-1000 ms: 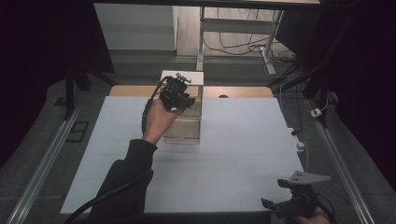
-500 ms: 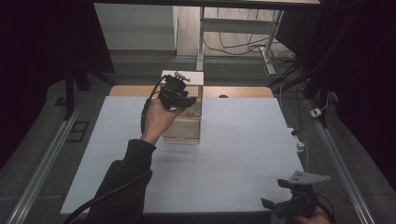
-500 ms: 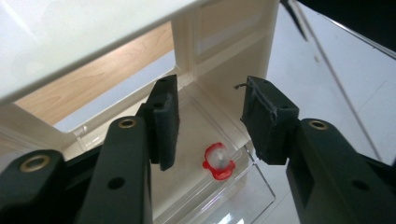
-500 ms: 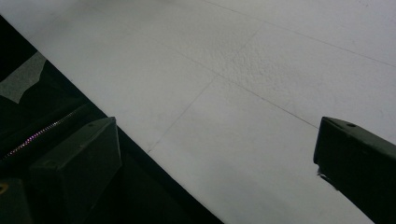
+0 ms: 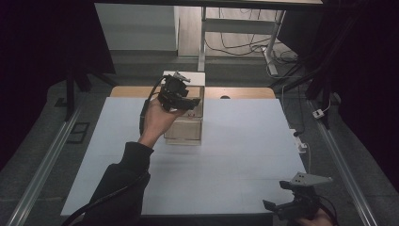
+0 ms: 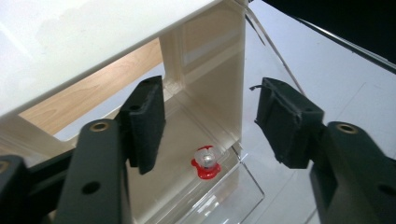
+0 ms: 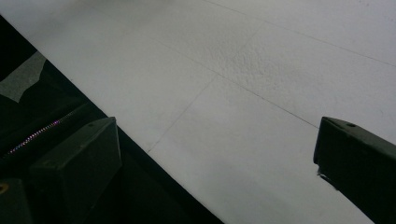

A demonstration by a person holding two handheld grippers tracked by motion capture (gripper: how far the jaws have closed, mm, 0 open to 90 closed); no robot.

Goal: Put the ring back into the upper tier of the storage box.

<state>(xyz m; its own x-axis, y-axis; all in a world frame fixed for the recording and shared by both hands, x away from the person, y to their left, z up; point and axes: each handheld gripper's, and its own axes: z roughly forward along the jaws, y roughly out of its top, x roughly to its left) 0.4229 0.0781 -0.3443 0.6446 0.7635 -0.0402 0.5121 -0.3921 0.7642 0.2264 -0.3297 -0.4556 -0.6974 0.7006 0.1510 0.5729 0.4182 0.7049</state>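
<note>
The left hand-held gripper (image 5: 184, 100) sits at upper centre of the high view, raised against the open side of a small cream box (image 5: 186, 127) that stands on the white table (image 5: 235, 155). In the left gripper view a small red-and-white ball (image 6: 205, 162) rests on the box's floor, low in the middle of the frame, with a clear flap (image 6: 233, 196) lying open just below it. The jaws have just been opening and now stand about half apart. The ball lies between them but beyond the pads (image 6: 145, 122), which touch nothing, so nothing is held.

The step in hand looks like a release: the ball appears to have been set down inside the box. The next move probably calls for drawing the gripper straight back out without knocking the ball or the box wall beside the right-hand pad, and perhaps shutting the flap.

The right hand-held gripper (image 5: 287, 207) rests at the lower right edge of the table, well apart from the box, jaws wide and empty over bare table.
</note>
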